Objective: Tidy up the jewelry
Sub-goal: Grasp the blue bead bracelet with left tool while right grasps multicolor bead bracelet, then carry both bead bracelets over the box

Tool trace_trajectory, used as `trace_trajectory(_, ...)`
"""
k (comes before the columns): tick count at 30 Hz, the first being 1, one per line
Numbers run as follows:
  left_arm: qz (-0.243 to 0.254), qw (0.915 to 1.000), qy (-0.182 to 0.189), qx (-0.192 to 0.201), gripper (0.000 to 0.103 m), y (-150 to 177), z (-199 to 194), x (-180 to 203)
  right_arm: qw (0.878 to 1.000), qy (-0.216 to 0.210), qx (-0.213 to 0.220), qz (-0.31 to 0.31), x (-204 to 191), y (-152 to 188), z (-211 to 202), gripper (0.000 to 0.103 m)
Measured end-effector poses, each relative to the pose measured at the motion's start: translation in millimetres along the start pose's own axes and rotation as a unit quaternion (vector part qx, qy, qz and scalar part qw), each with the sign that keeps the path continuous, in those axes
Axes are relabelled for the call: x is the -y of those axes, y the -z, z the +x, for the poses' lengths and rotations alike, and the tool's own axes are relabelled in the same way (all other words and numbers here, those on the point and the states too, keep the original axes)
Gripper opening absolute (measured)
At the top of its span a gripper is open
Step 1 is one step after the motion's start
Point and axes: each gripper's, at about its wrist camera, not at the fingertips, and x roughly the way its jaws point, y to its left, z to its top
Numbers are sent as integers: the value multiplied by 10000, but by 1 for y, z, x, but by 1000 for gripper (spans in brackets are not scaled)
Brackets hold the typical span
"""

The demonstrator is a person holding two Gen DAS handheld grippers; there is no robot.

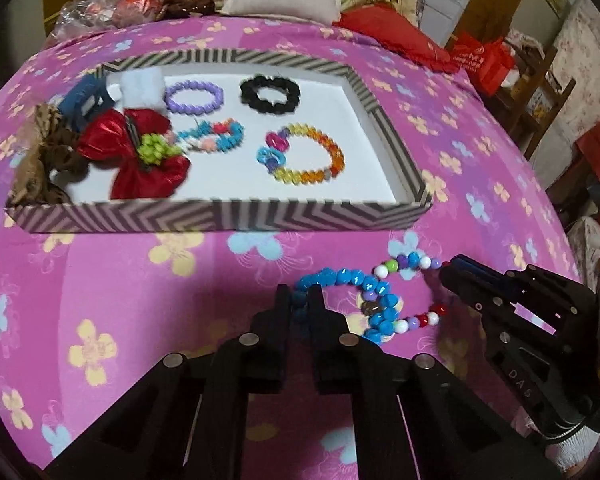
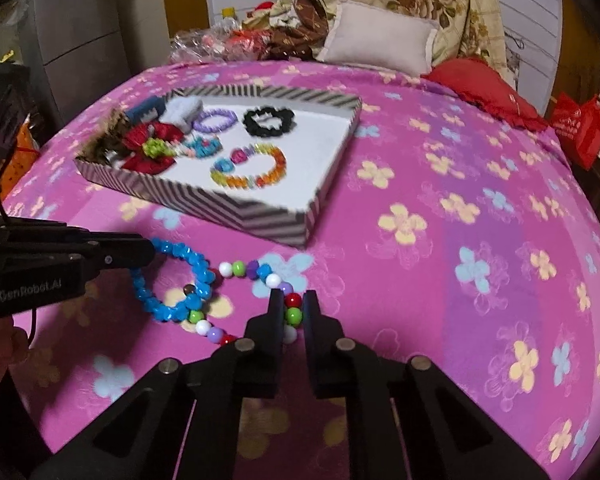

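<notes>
Left gripper (image 1: 300,298) pinches the blue-beaded end of a long multicoloured plastic bead necklace (image 1: 380,300); right gripper (image 2: 293,308) pinches its red-green end at 3 o'clock on the pink floral bedsheet (image 2: 440,280)

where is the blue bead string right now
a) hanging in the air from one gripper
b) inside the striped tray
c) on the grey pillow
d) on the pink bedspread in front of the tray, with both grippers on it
d: the blue bead string lies on the pink bedspread in front of the striped tray, with the left gripper closed on its blue beads and the right gripper around its round-bead end.
</notes>
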Motion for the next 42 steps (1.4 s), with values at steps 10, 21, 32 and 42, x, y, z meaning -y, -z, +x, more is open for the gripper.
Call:
trace_trajectory(10, 24, 9997, -33, 261, 7, -7, -37, -10, 9982, 34, 239, -548, -20, -30, -32, 9)
trace_trajectory(21, -103, 9983, -179, 543, 7, -22, -67, -27, 9955, 63, 527, -790, -21, -84, -51, 9)
trace_trajectory(32, -170, 9972, -239, 691, 7, -55, -76, -33, 9968, -175, 309, -713, -21, -145, 10, 9)
trace_trajectory(42, -516, 9977, 151, 423, 7, -101, -27, -26, 9989, 46, -135, -448, 11, -176, 90, 9)
